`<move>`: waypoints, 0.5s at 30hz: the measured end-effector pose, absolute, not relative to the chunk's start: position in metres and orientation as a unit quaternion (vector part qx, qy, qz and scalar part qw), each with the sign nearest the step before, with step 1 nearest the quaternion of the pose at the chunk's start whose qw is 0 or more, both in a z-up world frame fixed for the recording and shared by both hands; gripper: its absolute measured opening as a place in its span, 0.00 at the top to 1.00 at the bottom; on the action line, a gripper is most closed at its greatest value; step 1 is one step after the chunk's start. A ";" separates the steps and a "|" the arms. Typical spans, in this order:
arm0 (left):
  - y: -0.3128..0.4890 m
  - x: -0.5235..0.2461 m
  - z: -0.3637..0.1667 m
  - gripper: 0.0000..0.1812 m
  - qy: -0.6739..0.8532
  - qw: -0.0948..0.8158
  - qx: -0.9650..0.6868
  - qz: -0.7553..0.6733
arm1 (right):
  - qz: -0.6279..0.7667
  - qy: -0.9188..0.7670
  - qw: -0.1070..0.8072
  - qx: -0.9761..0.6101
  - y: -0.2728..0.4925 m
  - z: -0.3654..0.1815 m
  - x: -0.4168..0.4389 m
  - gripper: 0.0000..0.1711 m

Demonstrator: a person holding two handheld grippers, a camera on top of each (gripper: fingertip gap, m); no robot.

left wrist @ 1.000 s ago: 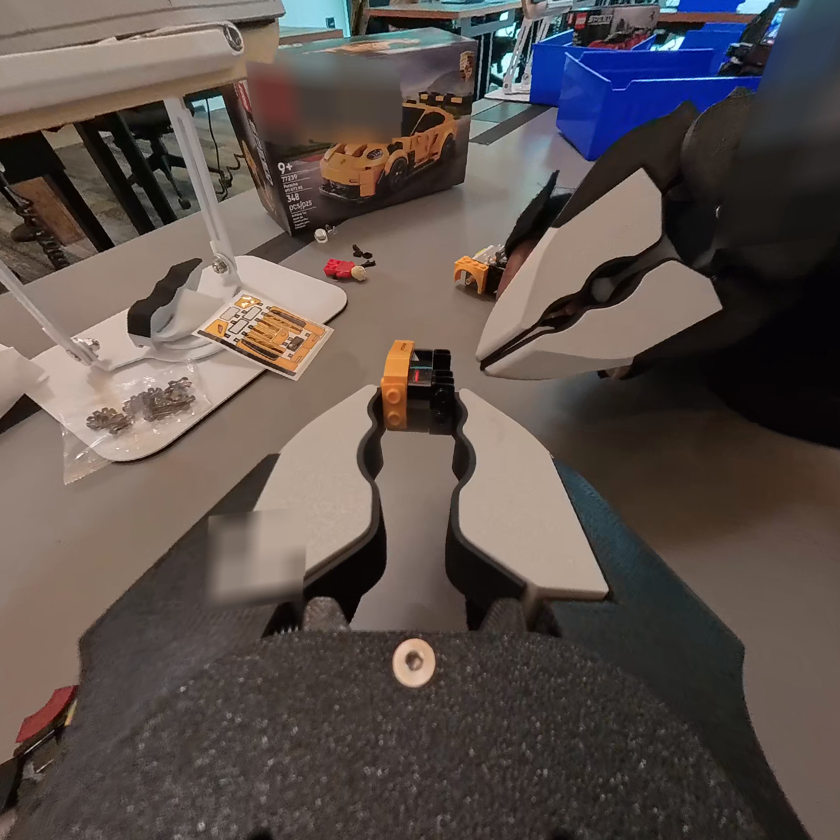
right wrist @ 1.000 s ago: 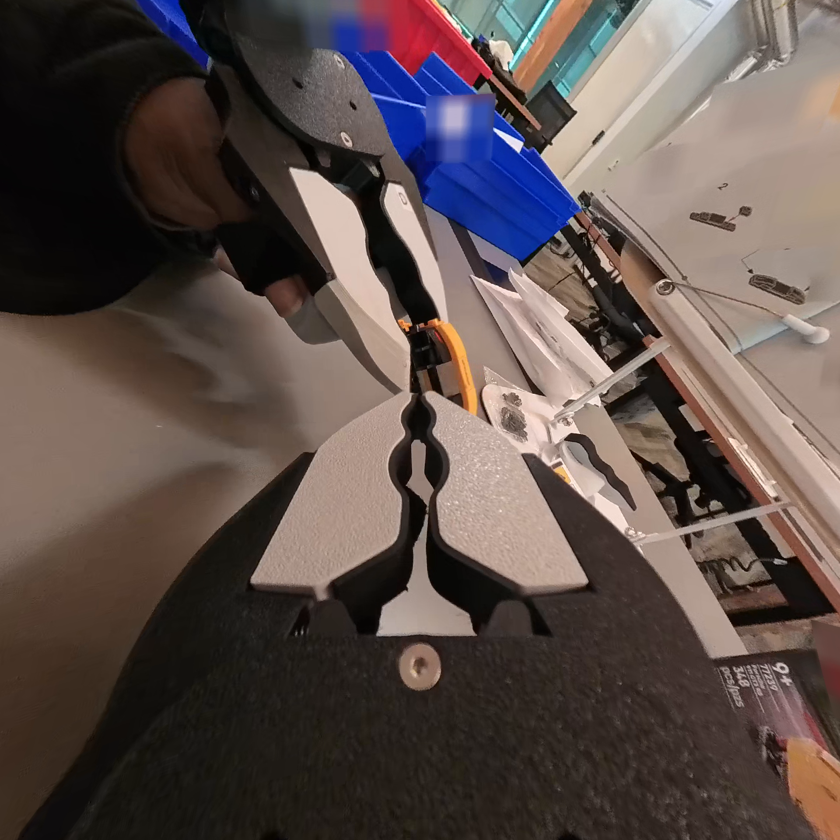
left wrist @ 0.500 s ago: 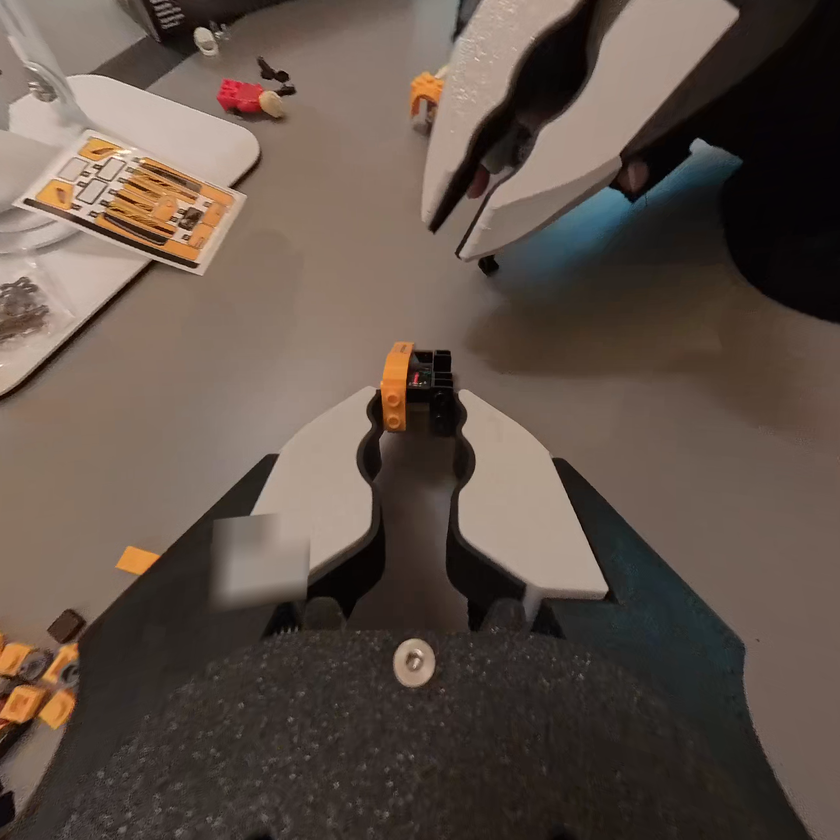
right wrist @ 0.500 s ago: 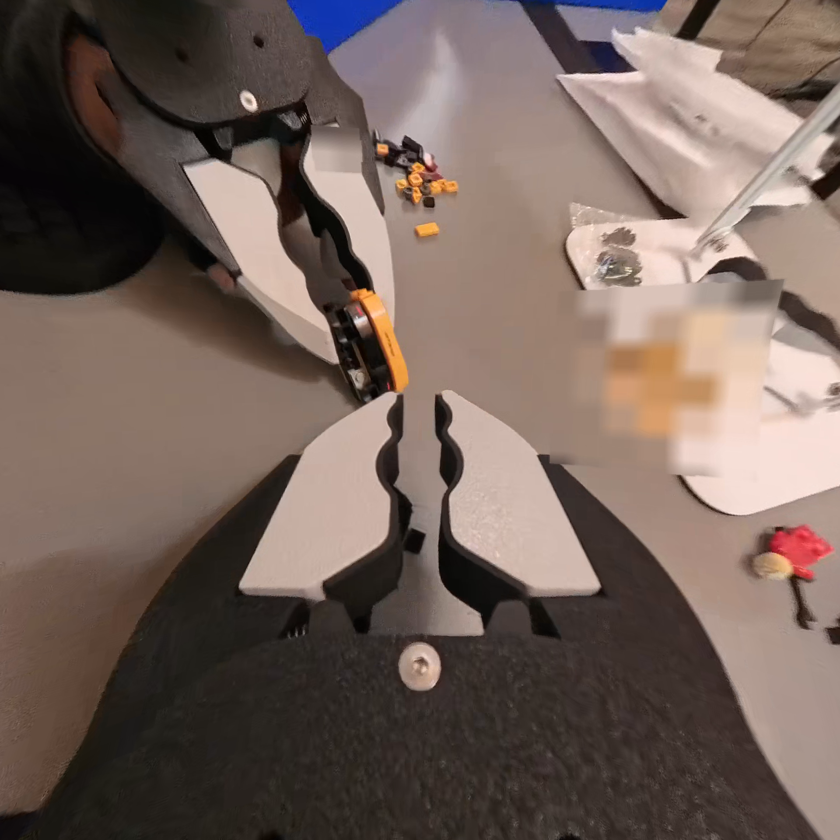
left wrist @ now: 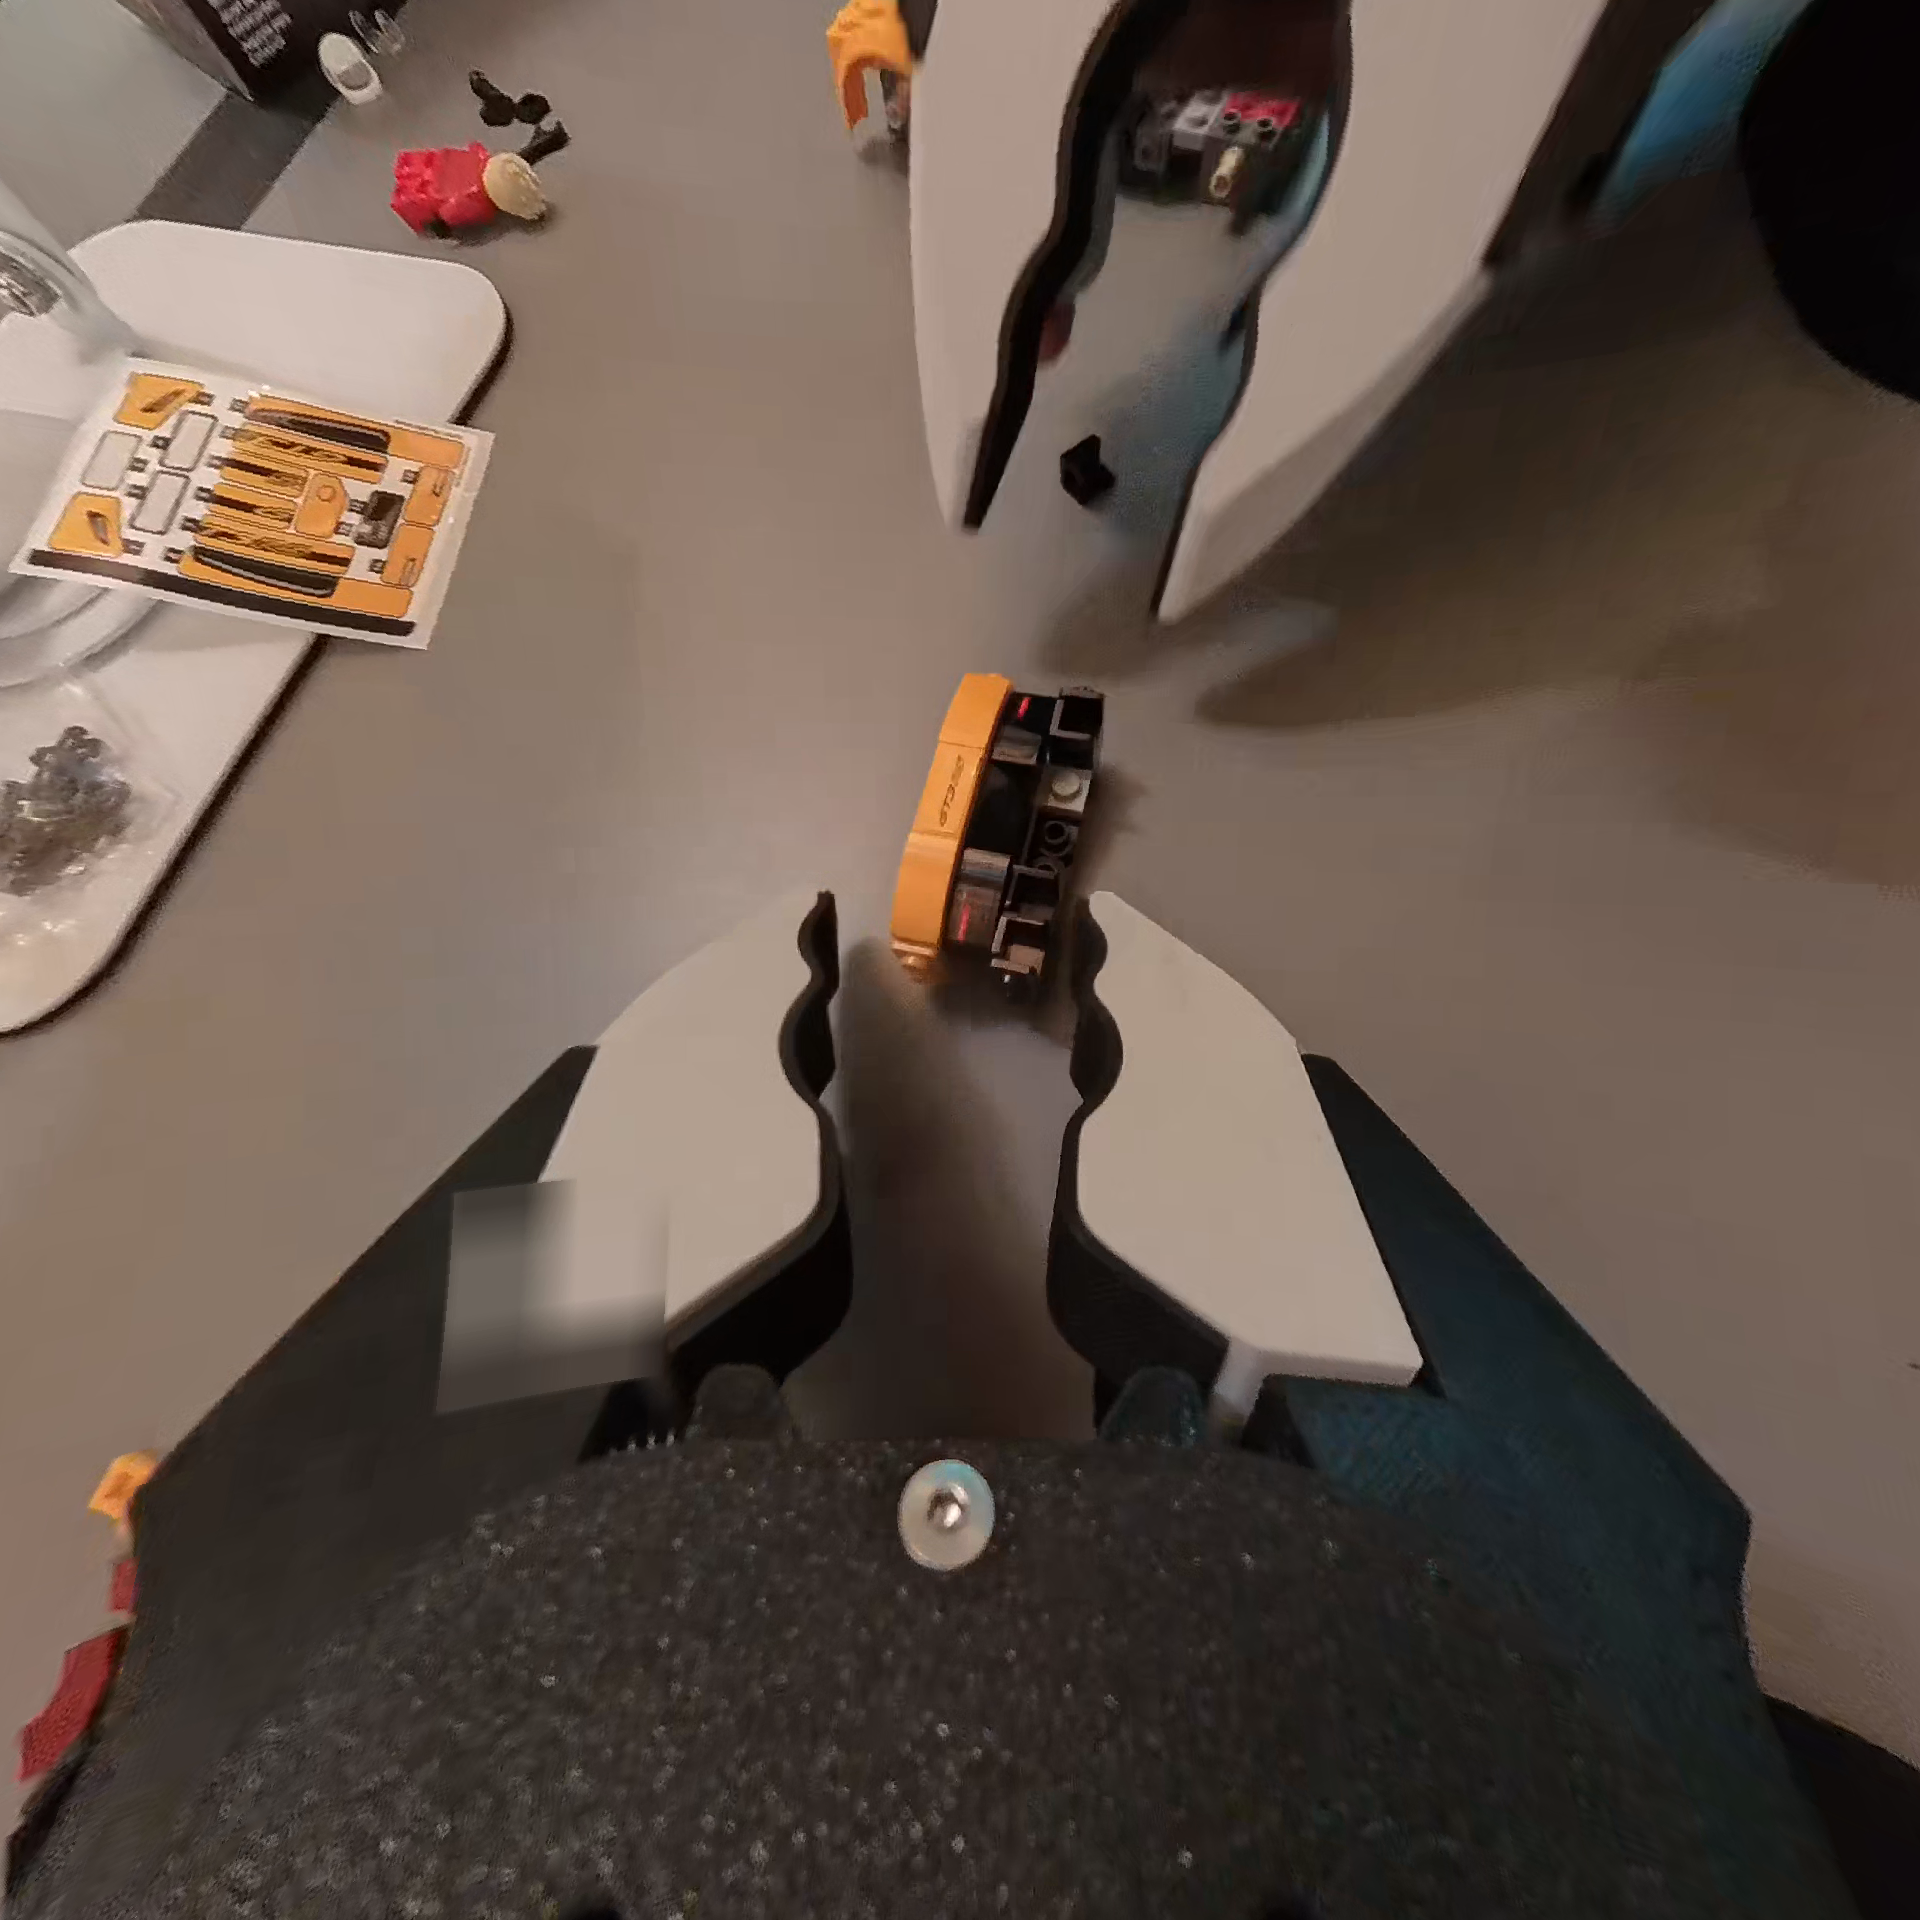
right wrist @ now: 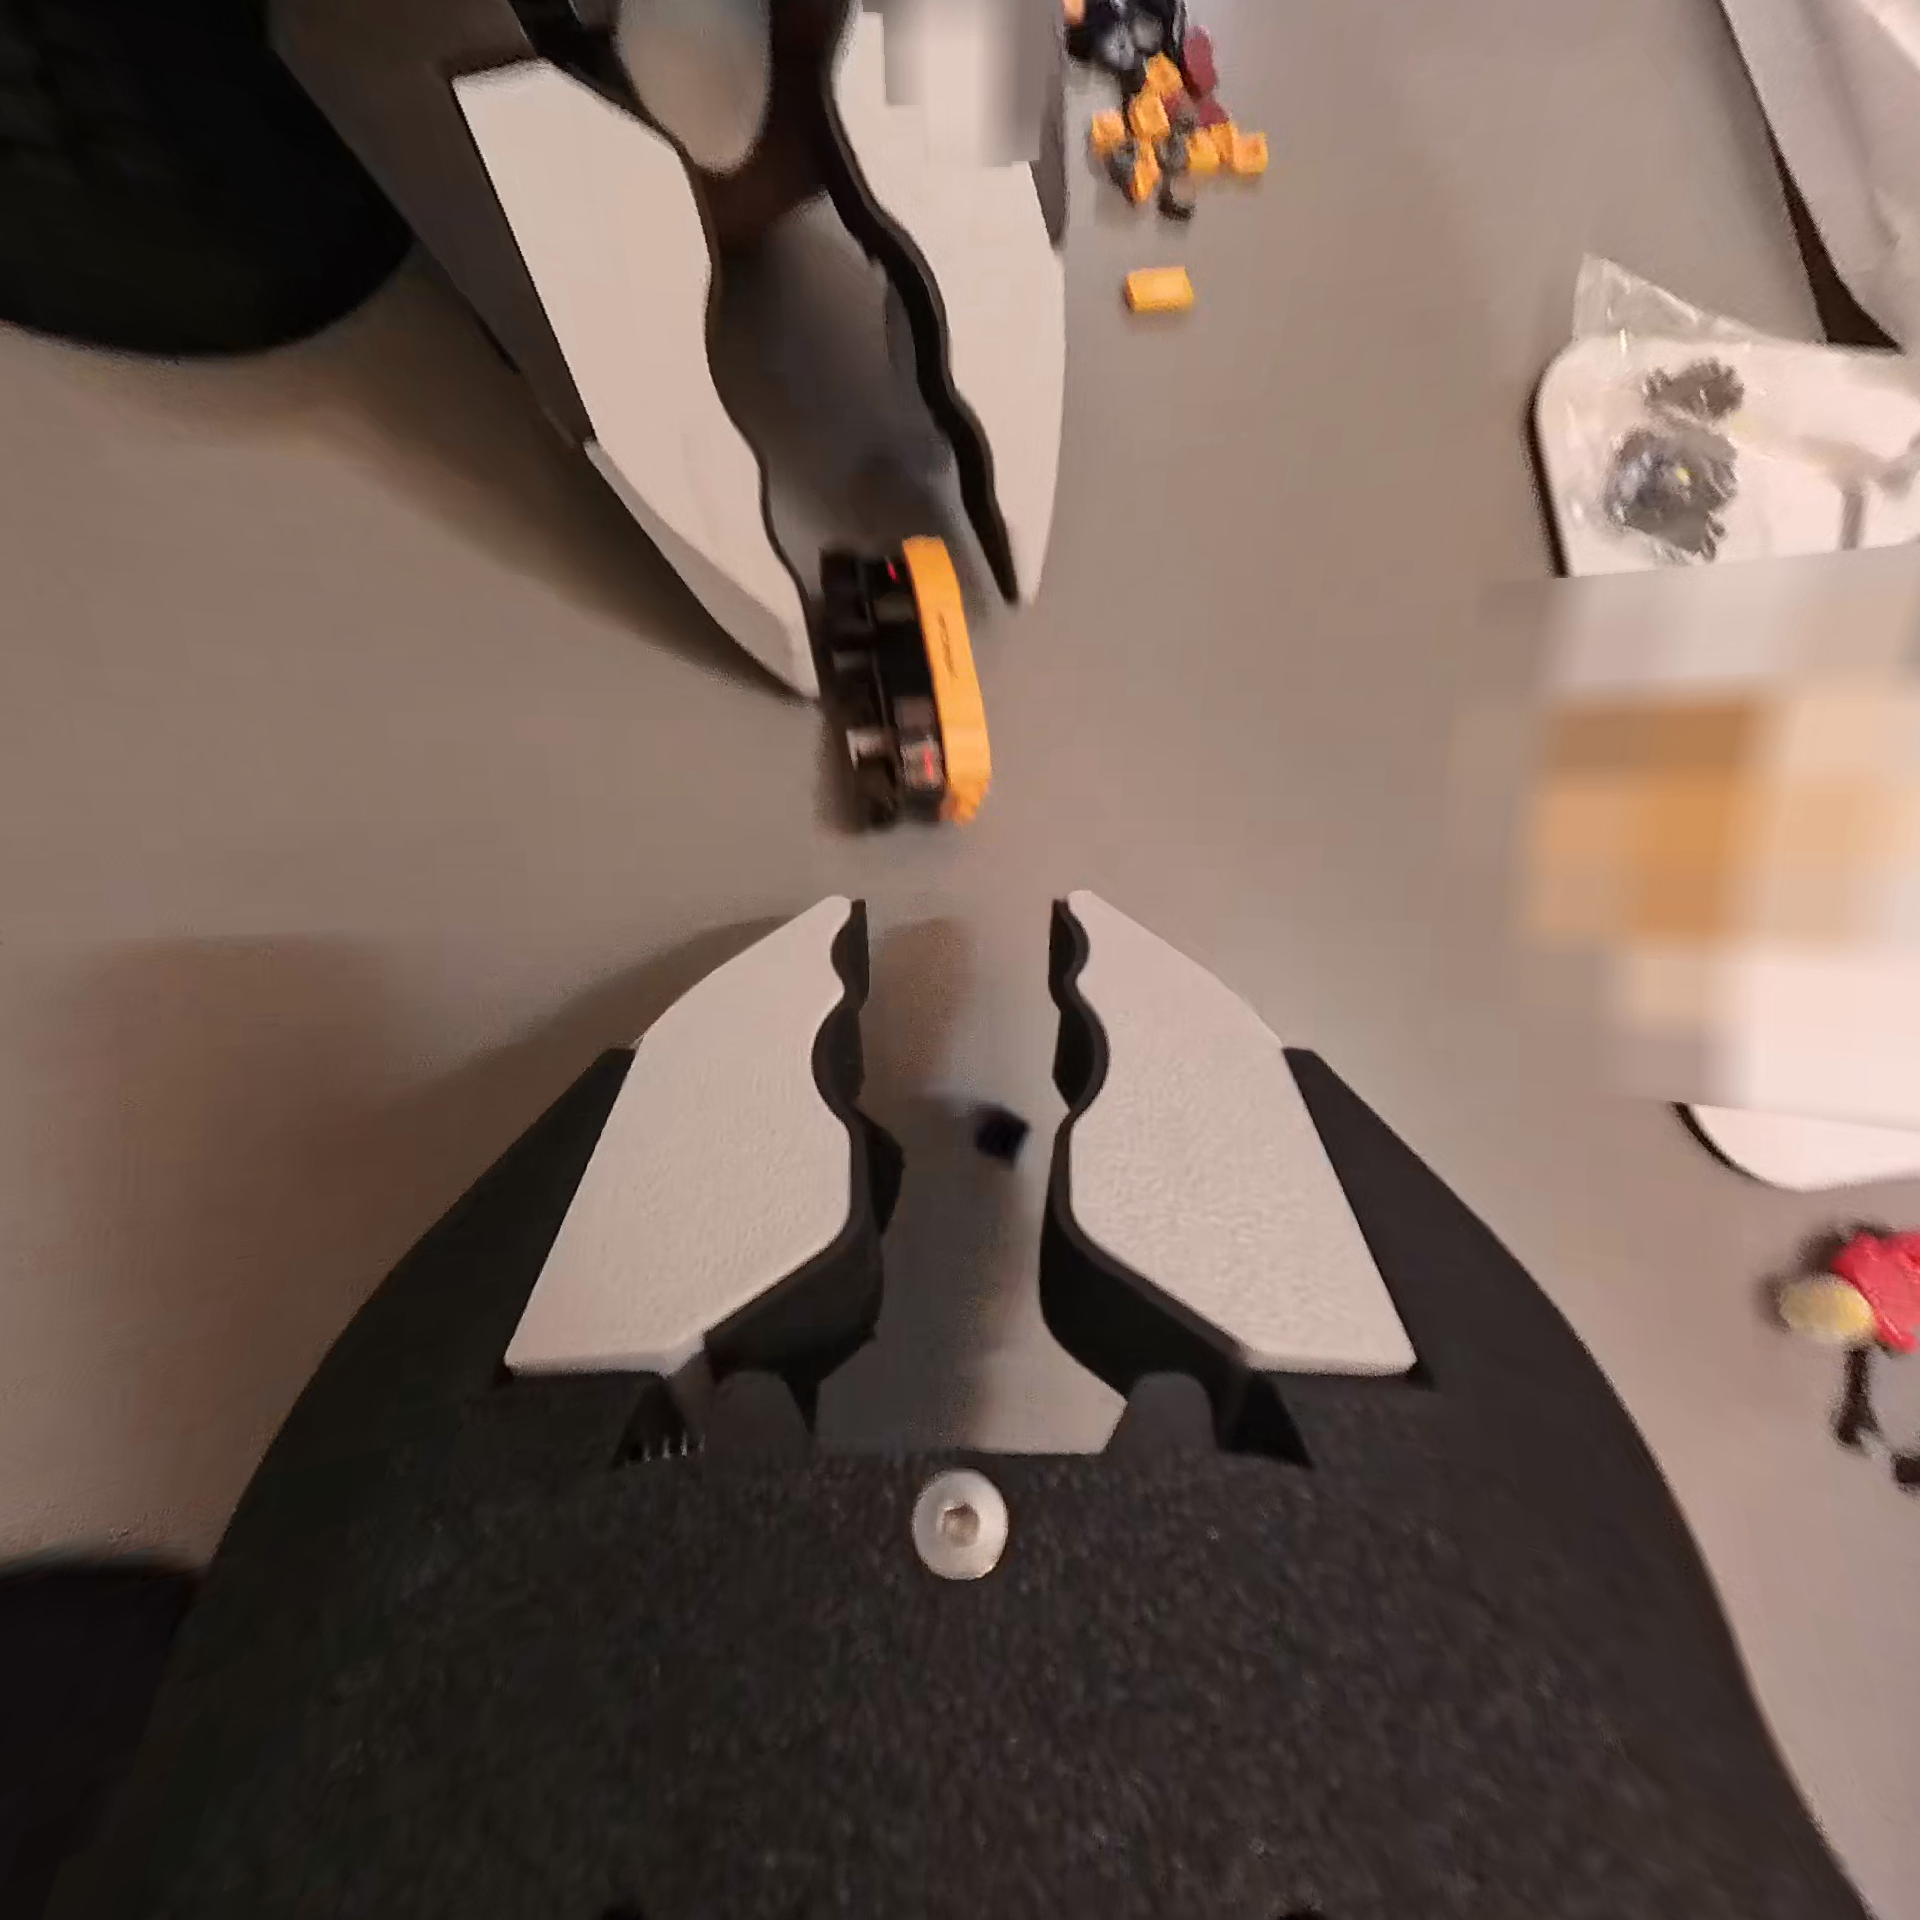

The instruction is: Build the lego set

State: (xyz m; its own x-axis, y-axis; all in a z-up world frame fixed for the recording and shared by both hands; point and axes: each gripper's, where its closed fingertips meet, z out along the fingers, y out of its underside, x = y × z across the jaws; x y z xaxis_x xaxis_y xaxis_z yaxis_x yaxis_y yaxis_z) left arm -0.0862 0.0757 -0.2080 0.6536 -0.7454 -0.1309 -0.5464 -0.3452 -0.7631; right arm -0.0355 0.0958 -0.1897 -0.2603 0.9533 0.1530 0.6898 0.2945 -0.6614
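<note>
An orange-and-black lego assembly (left wrist: 997,821) lies on the grey table, its near end between the tips of my left gripper (left wrist: 956,914). The jaws are open, with a gap on the orange side. It also shows in the right wrist view (right wrist: 904,686), with the left gripper (right wrist: 914,634) behind it. My right gripper (right wrist: 956,914) is open and low over the table. A small black piece (right wrist: 997,1127) lies loose between its fingers. In the left wrist view the right gripper (left wrist: 1065,556) straddles that black piece (left wrist: 1086,478).
A sticker sheet (left wrist: 260,509) lies on a white stand base (left wrist: 312,312), with a bag of dark parts (left wrist: 62,810). A red minifigure part (left wrist: 457,187) lies beyond. Loose orange pieces (right wrist: 1174,135) and one orange brick (right wrist: 1158,289) lie behind the left gripper. A partly built block (left wrist: 1226,125) sits behind the right gripper. The tips of one gripper are about 6 centimeters away from the tips of the other. The orange brick (right wrist: 1158,289) lies some 10 centimeters from my left tips, 15 centimeters from my right tips.
My left gripper has opened and the assembly now lies on the table. My right gripper has opened wider around the small black piece. Both grippers have tipped down toward the table.
</note>
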 end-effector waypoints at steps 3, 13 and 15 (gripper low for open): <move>0.077 -0.087 -0.206 0.77 0.409 0.422 -0.802 -0.104 | 0.196 -0.764 0.246 -0.564 0.113 -0.189 -0.007 0.83; 0.081 -0.084 -0.177 0.83 0.405 0.495 -0.762 -0.102 | 0.178 -0.760 0.205 -0.590 0.116 -0.212 0.000 0.95; 0.078 -0.080 -0.170 0.86 0.404 0.507 -0.753 -0.115 | 0.191 -0.763 0.202 -0.583 0.109 -0.210 -0.003 0.95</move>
